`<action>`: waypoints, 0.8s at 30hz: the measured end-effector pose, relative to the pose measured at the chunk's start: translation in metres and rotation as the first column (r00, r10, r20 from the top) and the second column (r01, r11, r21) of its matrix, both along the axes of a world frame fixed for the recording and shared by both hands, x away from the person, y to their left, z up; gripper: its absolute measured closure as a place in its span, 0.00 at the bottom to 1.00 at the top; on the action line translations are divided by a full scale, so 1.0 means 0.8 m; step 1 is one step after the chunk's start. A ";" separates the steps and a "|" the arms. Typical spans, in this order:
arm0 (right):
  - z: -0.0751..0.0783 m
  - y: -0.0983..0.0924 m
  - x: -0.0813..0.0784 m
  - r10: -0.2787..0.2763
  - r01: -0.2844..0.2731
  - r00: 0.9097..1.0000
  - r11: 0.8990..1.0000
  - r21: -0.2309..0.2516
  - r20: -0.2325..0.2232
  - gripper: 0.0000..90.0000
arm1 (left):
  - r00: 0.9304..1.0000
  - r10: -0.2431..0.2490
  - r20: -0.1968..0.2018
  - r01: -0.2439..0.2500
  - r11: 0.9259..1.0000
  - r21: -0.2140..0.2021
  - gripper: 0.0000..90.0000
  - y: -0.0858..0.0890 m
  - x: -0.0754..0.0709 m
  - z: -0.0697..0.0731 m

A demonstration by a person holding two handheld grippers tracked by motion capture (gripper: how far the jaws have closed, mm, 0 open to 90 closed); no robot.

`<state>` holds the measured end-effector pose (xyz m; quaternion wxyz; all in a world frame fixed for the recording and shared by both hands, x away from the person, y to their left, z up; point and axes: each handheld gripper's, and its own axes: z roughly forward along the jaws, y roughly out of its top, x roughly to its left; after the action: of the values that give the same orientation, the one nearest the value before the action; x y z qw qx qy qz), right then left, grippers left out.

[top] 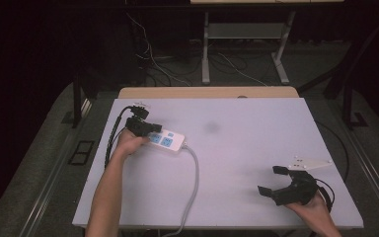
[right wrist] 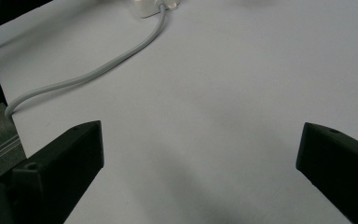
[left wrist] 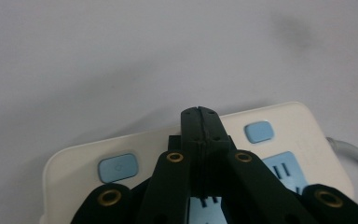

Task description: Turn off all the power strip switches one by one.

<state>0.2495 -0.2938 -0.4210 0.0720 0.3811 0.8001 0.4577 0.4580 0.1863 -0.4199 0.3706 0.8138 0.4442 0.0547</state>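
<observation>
My left claw (left wrist: 199, 111) is pressed together, tips poised over the white power strip (left wrist: 289, 116) directly beneath, probably to press a blue switch (left wrist: 117, 167). My right claw (top: 276, 180) is spread, idle on the surface (top: 246, 148), well apart from the strip's cord (right wrist: 98, 67).

A lab-like recording room: a plain white rectangular worktop (top: 256, 128) stands on grey carpet, loose cables (top: 153, 59) trail beyond its far edge, and black curtains surround it.
</observation>
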 end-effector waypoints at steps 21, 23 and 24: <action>-0.001 -0.001 0.001 -0.002 0.002 1.000 1.000 0.002 -0.002 0.01 | 1.000 -0.001 -0.011 0.002 1.000 0.030 0.99 0.000 -0.001 0.004; 0.000 -0.002 0.001 -0.002 0.002 1.000 1.000 0.007 -0.001 0.01 | 1.000 0.018 -0.006 -0.018 1.000 0.002 0.99 0.005 -0.002 0.008; 0.000 -0.002 0.000 -0.003 0.003 1.000 1.000 0.008 -0.003 0.01 | 1.000 0.025 -0.005 -0.025 1.000 0.018 0.99 0.006 -0.003 0.010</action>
<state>0.2499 -0.2955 -0.4210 0.0700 0.3834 0.7976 0.4604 0.4557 0.1913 -0.4121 0.3616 0.8116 0.4549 0.0612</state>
